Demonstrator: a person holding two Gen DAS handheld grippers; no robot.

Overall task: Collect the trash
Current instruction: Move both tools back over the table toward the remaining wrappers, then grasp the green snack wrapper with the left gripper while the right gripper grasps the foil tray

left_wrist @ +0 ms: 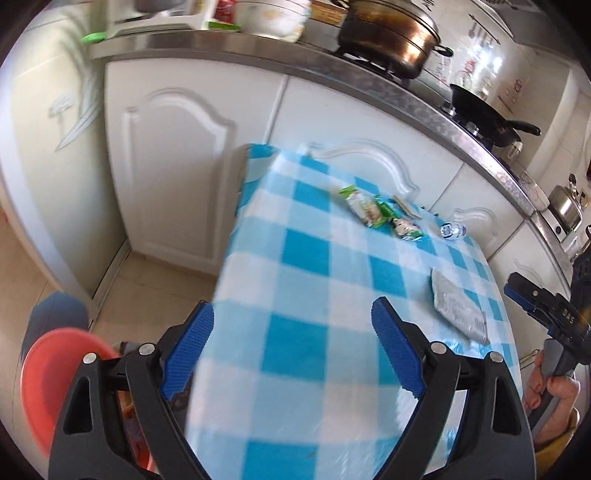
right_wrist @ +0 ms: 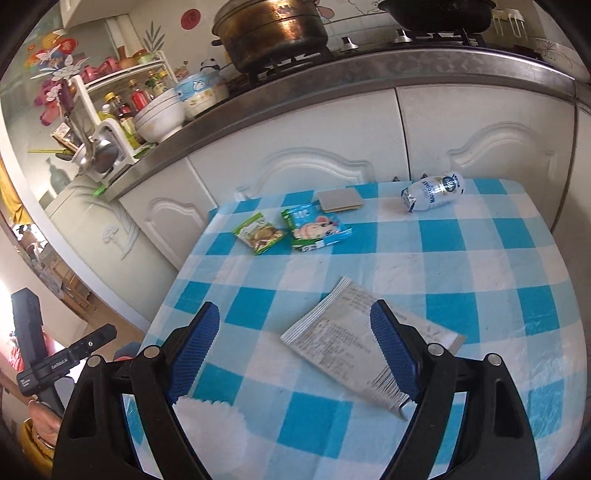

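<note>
Both tongs hang wide over the checked table, nothing between the pads of either.

Right gripper [right_wrist: 293, 347] first: blue pads spread well apart, angled down at the table [right_wrist: 480, 266]. The silver packet [right_wrist: 343, 339] lies flat on the cloth right under them, its far edge showing in the gap and its barcode end tucked behind the right-hand pad [right_wrist: 395, 354]. Whether that pad touches it I cannot tell. A white frilly piece [right_wrist: 210, 421] sits at the near edge, low between the jaws.

Further out, toward the cabinets: a green snack wrapper [right_wrist: 258, 233], a blue-and-green wrapper [right_wrist: 318, 229] just beside it, a grey pad [right_wrist: 340, 200] behind those, and a small bottle [right_wrist: 432, 192] on its side near the far right corner, well apart from the tongs.

Left gripper [left_wrist: 293, 350]: jaws gaping too, over the table's near left part with only bare cloth in the gap. From this view the silver packet [left_wrist: 458, 310] is off to its right, clear of the pads; the wrappers [left_wrist: 380, 214] and the bottle [left_wrist: 452, 230] are far ahead. A red bin [left_wrist: 51, 384] stands on the floor down left, beside the table. At the right edge a hand [left_wrist: 550, 391] grips the other tool's handle.

Beyond it all, the counter carries a big pot [right_wrist: 273, 29] and a black wok [left_wrist: 484, 110].
</note>
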